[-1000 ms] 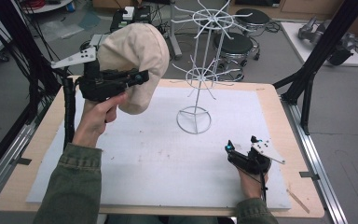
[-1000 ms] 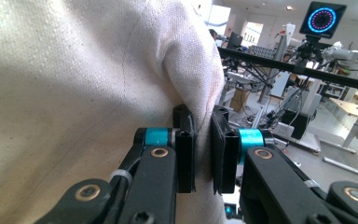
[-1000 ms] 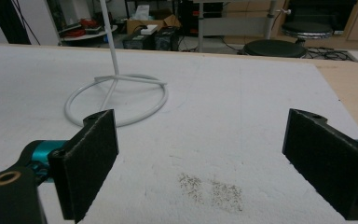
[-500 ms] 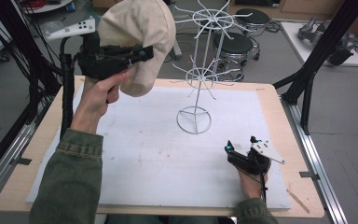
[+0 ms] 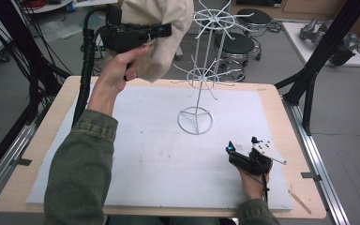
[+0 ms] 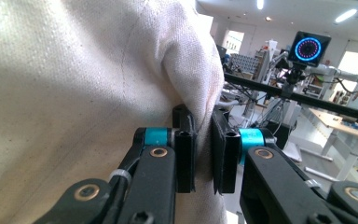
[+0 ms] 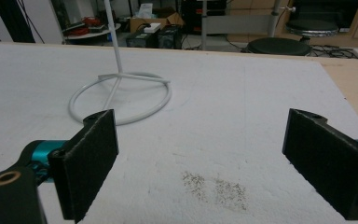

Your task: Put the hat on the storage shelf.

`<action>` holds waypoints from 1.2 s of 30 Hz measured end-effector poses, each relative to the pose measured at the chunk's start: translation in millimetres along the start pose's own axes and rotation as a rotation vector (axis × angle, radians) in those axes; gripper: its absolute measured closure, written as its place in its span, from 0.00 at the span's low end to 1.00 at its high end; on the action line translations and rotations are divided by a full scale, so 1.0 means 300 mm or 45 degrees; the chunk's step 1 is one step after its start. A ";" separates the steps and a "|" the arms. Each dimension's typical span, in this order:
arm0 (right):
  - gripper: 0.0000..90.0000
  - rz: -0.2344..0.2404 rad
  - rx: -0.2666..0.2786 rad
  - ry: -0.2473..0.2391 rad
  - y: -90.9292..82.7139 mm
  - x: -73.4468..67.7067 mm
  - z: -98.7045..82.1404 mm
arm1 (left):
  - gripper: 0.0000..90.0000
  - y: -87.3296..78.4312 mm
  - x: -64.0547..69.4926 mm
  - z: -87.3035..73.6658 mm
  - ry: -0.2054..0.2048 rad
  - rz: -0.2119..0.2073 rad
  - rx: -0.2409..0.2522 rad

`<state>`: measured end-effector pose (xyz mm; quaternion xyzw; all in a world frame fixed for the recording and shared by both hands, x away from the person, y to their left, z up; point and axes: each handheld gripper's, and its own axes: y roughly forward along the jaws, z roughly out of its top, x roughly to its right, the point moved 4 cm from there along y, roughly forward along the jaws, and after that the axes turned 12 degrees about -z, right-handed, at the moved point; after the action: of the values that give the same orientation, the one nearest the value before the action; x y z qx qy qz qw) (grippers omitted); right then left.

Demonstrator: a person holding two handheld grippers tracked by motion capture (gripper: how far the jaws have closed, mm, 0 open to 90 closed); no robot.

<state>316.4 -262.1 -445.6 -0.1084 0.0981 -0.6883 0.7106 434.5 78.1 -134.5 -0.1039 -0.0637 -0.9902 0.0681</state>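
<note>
Between the left claw's (image 6: 204, 154) narrowed jaws sits the beige cap's (image 6: 74, 93) pinched fabric.

cap (image 5: 161, 33): cream, plain weave | rack (image 5: 201, 75): white wire | mat (image 5: 159, 154): white, dark speckles | desk (image 5: 281, 112): pale wood | tongs (image 7: 200, 163): black, teal joints | sleeve (image 5: 79, 173): olive

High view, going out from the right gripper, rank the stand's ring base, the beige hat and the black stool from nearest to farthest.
From the right gripper:
1. Ring base, mid-table on the white mat, up-left of it.
2. Black stool, on the floor beyond the table's far edge.
3. Beige hat, held high at far left by the left gripper.
</note>
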 end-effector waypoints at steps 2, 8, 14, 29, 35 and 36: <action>0.10 0.003 0.000 0.002 -0.001 -0.001 0.000 | 0.90 0.012 -0.003 0.010 0.005 -0.006 0.009; 0.10 0.004 -0.001 -0.003 -0.001 0.000 0.000 | 0.90 0.041 0.000 0.036 0.007 -0.031 0.029; 0.10 0.006 -0.002 -0.002 0.000 -0.001 0.000 | 0.90 0.061 0.002 0.047 -0.007 -0.031 0.041; 0.10 0.017 -0.006 0.000 0.000 -0.004 -0.001 | 0.90 0.072 -0.035 0.033 -0.038 0.008 0.010; 0.10 0.018 -0.005 0.000 -0.001 -0.004 -0.001 | 0.90 0.090 -0.060 0.003 -0.072 0.042 -0.039; 0.10 0.019 -0.006 0.001 0.000 -0.004 -0.001 | 0.90 0.094 -0.064 -0.004 -0.074 0.044 -0.050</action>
<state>316.3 -261.0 -445.8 -0.1093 0.1008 -0.6829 0.7153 457.1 52.7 -136.6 -0.1349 -0.0445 -0.9865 0.0812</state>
